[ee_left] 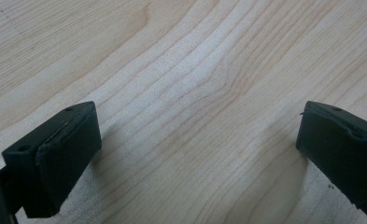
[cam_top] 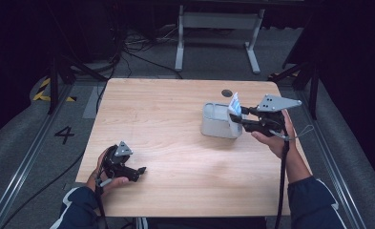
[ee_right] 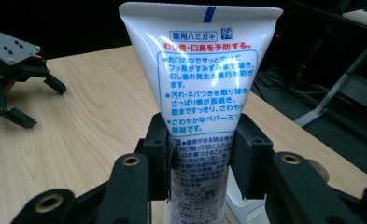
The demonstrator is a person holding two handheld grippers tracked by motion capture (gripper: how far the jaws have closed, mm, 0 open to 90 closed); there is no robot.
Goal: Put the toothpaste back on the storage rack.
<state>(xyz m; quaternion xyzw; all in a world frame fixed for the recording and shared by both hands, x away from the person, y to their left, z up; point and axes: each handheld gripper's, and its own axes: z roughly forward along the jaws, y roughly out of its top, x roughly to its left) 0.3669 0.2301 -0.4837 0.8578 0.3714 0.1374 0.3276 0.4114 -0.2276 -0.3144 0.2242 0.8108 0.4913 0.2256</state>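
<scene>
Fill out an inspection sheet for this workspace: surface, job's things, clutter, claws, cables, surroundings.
Surface: light wooden table, with a dark round hole near its far edge.
Job's things: white toothpaste tube with blue and red print, crimped end up; grey bin on the table, the tube at its right edge.
Clutter: nothing seen.
Claws: right claw shut on the tube, pads pressing its lower part; left claw open, jaws wide apart over bare wood, low at the table's near left corner.
Cables: one trails from each claw toward the person; more lie on the floor beyond the table.
Surroundings: grey carpet, white table legs behind, a floor mark 4, dark backdrop.
</scene>
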